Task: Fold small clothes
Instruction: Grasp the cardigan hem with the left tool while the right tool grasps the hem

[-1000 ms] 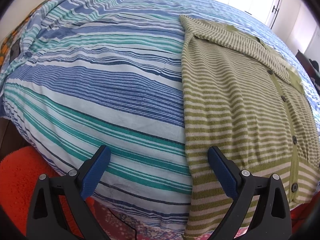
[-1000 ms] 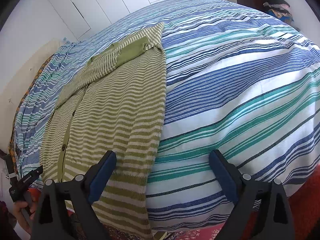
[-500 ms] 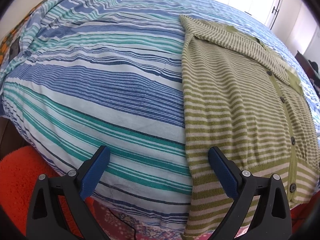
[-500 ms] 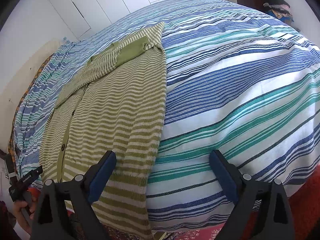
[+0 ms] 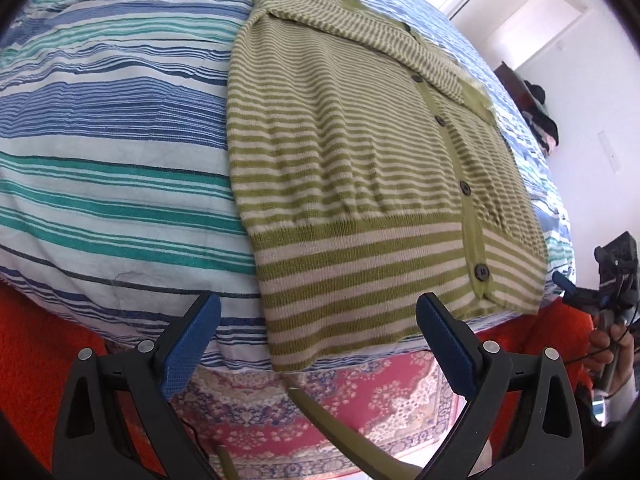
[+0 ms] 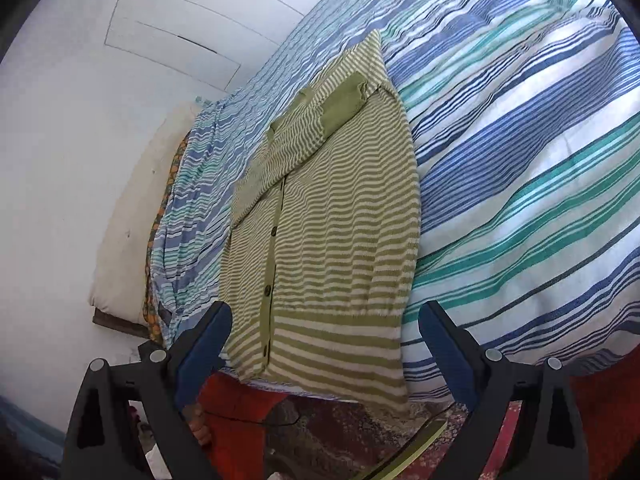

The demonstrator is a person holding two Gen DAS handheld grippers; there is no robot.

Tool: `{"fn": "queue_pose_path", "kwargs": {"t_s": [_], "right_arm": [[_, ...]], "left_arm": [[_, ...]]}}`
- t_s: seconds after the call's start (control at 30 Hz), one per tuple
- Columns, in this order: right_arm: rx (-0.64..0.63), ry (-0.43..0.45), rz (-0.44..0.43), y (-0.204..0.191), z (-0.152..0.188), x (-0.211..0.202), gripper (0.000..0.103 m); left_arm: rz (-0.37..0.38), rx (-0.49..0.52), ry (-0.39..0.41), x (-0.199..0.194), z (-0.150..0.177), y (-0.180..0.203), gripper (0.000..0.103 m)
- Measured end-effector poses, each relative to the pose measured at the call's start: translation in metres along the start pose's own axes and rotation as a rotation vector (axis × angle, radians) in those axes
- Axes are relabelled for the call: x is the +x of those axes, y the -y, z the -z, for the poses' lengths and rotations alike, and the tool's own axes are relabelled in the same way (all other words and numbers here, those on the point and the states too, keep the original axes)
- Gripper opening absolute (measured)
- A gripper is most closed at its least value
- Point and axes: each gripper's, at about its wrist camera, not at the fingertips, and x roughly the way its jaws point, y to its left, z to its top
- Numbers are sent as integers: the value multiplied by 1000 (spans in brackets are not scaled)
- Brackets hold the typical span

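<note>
A green and cream striped buttoned cardigan (image 5: 352,152) lies flat on the striped bed, its sleeves folded across the top and its hem hanging over the near edge. It also shows in the right wrist view (image 6: 332,232). My left gripper (image 5: 318,344) is open and empty, just below the hem's left part. My right gripper (image 6: 324,354) is open and empty, straddling the hem. The right gripper also shows at the far right of the left wrist view (image 5: 612,276).
The bed cover (image 5: 100,140) has blue, teal and white stripes and fills most of both views. A patterned red rug (image 5: 320,400) and orange fabric (image 5: 36,344) lie below the bed edge. White wardrobe doors (image 6: 180,20) stand behind the bed.
Both grippers have swung toward the cardigan's hem and now face it from lower down. Both stay open. The cardigan has not moved.
</note>
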Motion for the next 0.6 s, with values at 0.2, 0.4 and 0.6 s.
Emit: {"fn": "queue_pose_path", "kwargs": {"t_s": [0.2,0.4,0.6], "right_arm": [[4,-144,80,14,13,33,92],[-10,-144,-49,9,13,43,89],[-78,-197,108,3,12,65,84]], "left_arm": [[105,-42,-59,12,-4,-4,84],[210,-105,-104,16,-4,-19,76],[154,-122,-135,27,-2,-20,75]]}}
